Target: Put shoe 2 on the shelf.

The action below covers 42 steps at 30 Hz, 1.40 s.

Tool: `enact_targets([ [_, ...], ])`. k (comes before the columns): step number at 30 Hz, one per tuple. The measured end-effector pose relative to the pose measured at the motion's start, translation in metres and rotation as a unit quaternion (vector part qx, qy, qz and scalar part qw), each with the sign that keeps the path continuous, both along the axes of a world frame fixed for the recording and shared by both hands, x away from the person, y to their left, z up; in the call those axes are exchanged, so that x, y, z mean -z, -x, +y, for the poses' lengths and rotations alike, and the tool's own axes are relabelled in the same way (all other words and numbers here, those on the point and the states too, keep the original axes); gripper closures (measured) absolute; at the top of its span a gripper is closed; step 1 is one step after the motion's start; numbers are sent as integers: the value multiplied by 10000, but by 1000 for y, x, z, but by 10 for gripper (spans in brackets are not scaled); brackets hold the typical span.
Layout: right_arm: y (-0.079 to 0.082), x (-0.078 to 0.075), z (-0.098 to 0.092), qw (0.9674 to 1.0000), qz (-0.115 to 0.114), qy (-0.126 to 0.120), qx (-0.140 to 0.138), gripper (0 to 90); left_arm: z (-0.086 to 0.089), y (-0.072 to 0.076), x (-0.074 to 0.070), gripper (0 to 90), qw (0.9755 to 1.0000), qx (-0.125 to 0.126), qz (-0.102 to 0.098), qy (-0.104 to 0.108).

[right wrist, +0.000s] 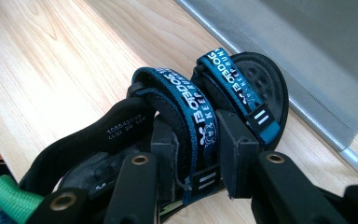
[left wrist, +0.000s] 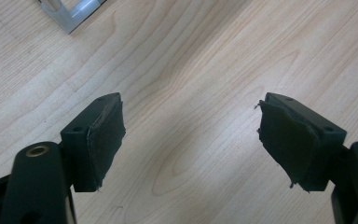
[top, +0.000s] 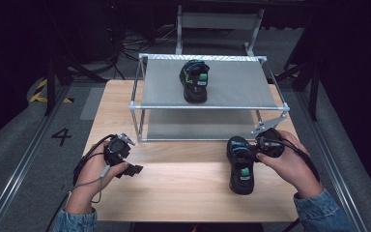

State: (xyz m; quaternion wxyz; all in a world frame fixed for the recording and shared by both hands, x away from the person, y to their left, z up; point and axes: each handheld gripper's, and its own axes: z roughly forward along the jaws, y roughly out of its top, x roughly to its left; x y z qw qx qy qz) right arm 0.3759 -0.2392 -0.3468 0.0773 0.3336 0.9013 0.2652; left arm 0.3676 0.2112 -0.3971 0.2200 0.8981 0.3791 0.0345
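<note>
Near the table's (top: 183, 188) right edge, right gripper (top: 263, 147) pinches a sandal (top: 241, 166) strap; left gripper (top: 130, 169) hovers spread wide, palm-down, near the left edge.

A rack (top: 207, 107) is set at the table's (top: 183, 188) far side, ahead of both grippers. One sandal (top: 194, 80) is placed on its top shelf. A second sandal (right wrist: 177, 121) is found on the table at the right gripper (right wrist: 196, 158), its strap pinched between the jaws. Bare table is seen under the left gripper (left wrist: 191, 140), with the rack's foot (left wrist: 72, 14) ahead of it.
</note>
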Motion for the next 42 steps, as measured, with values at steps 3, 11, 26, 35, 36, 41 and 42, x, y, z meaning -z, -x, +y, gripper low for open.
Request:
enact_targets([
  [3,-1,-6,1,10000,53,8,-9,703,1,0,0,228,10000,-8,-1,-5],
  [11,-4,-23,2,9999,136,48,-50,700,4,-1,1,226,10000,-39,24,0],
  [26,-7,-59,3,9997,235,-13,-36,699,5,-3,3,226,10000,-39,61,24],
  [35,-12,-86,8,9992,380,-81,-136,700,4,-3,3,226,10000,-19,73,62],
  [36,-12,-86,8,9992,380,-81,-136,700,4,-3,3,226,10000,-19,70,64],
  [41,-15,-104,10,9992,335,-160,-159,700,4,-3,3,226,9999,-43,92,53],
  [42,-15,-110,10,9992,308,-198,-183,700,4,-3,3,226,9999,-41,96,55],
])
